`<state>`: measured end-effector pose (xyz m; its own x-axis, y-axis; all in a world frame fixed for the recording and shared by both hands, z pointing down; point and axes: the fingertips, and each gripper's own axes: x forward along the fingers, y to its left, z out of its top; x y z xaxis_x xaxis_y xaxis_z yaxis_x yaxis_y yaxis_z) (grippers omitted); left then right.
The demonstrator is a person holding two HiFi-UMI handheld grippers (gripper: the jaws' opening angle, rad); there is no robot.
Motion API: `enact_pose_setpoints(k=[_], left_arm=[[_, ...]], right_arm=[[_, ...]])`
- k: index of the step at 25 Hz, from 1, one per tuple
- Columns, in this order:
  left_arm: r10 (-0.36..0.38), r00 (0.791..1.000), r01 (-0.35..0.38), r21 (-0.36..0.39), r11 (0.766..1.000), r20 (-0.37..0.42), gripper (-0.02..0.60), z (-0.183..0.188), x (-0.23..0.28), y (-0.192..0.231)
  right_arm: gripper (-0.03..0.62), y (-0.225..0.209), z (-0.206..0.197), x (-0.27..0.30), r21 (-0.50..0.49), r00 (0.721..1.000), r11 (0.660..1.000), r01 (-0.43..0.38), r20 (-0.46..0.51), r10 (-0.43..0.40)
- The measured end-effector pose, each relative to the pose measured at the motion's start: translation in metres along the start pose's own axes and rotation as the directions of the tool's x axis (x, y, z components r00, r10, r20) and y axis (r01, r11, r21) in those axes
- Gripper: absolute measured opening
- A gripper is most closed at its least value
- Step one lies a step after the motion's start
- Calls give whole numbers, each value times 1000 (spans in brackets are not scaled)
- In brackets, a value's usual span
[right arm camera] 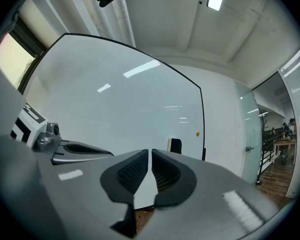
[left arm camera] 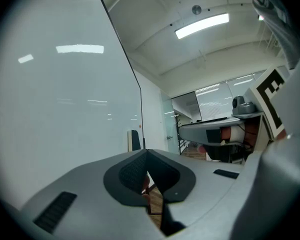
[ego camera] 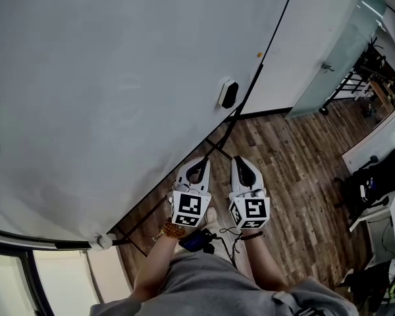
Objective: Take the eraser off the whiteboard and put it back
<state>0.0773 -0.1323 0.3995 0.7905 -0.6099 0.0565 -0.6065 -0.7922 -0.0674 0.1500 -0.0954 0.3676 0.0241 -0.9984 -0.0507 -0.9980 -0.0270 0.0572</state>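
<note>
Head view shows the eraser [ego camera: 228, 95] on the whiteboard [ego camera: 118, 78], untouched. The left gripper [ego camera: 197, 165] and right gripper [ego camera: 241, 163] have jaws closed, empty. Taking it off and returning it both remain.

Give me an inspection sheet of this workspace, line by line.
Surface: whiteboard, upright, no writing seen.
Job's things: eraser stuck on the board near its right edge, untouched.
Clutter: small orange dot on the board.
Grippers: left hand-held gripper and right hand-held gripper both shut, empty, apart from the eraser.
Cables: thin black cords by the wrists.
Surroundings: wood floor, glass panel.
</note>
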Motion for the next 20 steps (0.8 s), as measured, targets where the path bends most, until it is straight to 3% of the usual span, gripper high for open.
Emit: enact_pose_setpoints(k=[20], left_arm=[[5, 1000, -5, -17, 1000, 1, 6, 2, 38, 13]], right_arm=[[34, -22, 0, 40, 2, 1000, 1000, -13, -14, 13]])
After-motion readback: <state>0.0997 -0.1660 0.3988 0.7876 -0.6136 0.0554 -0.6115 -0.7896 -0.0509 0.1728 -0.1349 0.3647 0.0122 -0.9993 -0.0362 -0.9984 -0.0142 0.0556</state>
